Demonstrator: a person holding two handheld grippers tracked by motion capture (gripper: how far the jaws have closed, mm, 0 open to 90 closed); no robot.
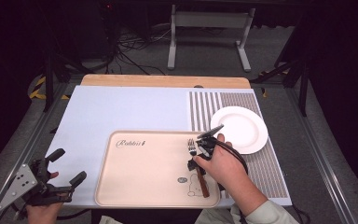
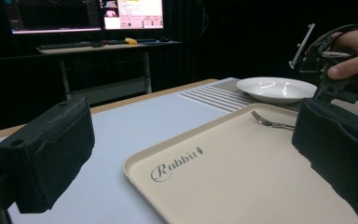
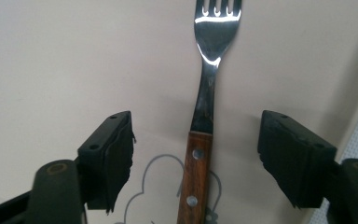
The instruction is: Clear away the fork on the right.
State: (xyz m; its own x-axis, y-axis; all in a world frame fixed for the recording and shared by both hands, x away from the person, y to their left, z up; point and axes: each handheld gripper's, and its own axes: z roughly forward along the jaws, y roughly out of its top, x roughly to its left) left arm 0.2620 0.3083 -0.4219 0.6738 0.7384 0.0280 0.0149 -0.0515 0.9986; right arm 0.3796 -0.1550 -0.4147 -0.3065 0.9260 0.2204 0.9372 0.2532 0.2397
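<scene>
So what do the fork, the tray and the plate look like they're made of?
Fork: polished metal head and neck, likely steel, with bright glints; its handle looks like varnished wood, brown and grained, with two metal rivets.
Tray: probably matte plastic, an even beige with a raised rim and printed lettering.
Plate: glossy white, ceramic or perhaps melamine; the sheen alone can't settle it.

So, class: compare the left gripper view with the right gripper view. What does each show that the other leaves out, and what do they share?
Left gripper view alone: the white plate on the striped mat, the word Rabbit printed on the tray, a monitor in the dark background, and the right gripper in a hand.

Right gripper view alone: the fork's wooden handle with its rivets, lying between open jaws that do not touch it, over a rabbit outline.

Both: the beige tray and the fork.
</scene>
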